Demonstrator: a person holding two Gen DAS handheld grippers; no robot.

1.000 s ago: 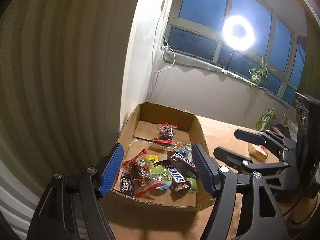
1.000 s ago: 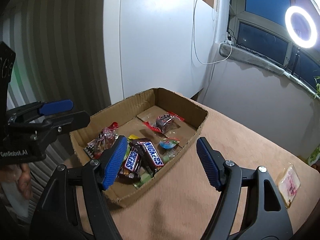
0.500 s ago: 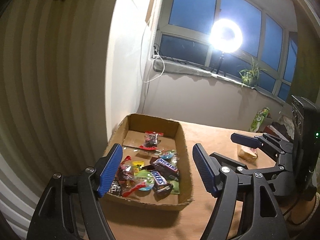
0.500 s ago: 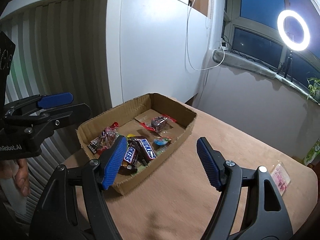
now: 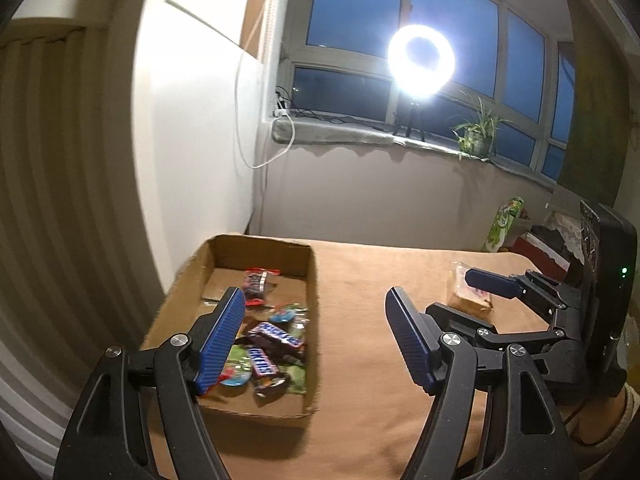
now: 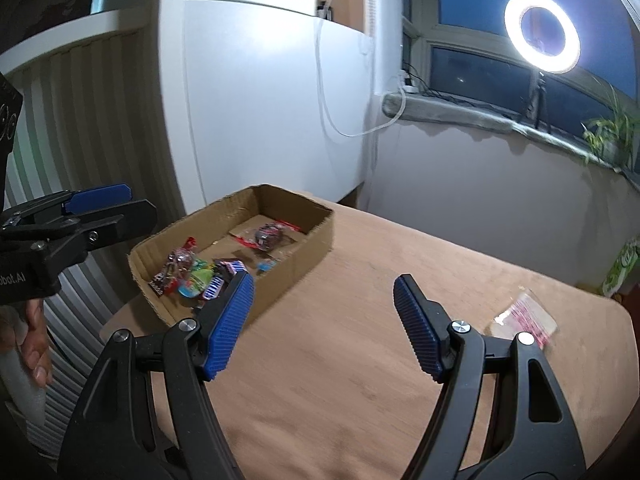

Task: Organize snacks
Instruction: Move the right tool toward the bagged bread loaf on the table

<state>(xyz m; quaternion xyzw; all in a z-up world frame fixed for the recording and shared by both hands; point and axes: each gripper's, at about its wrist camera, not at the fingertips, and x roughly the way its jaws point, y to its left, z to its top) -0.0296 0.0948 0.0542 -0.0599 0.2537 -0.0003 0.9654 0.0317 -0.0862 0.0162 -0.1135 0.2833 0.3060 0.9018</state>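
A shallow cardboard box (image 5: 312, 280) (image 6: 316, 244) on the tan table holds several wrapped snacks, among them Snickers bars (image 5: 276, 334) and a dark red-edged packet (image 5: 256, 282) (image 6: 270, 236). A clear packet with pink print (image 6: 524, 316) (image 5: 460, 292) lies alone on the table to the right. My left gripper (image 5: 316, 336) is open and empty, above the box's right wall. My right gripper (image 6: 324, 320) is open and empty, over bare table right of the box. Each gripper shows in the other's view: the right gripper (image 5: 486, 294), the left gripper (image 6: 100, 204).
A white wall and ribbed panel stand close behind the box on the left. A green carton (image 5: 504, 224) (image 6: 624, 264) stands past the table's far right corner. A ring light (image 5: 422, 60) and potted plant (image 5: 476, 136) are on the window sill.
Both grippers have pulled back and up from the box and turned to the right. The box now looks smaller and sits further left. Both stay open and empty.
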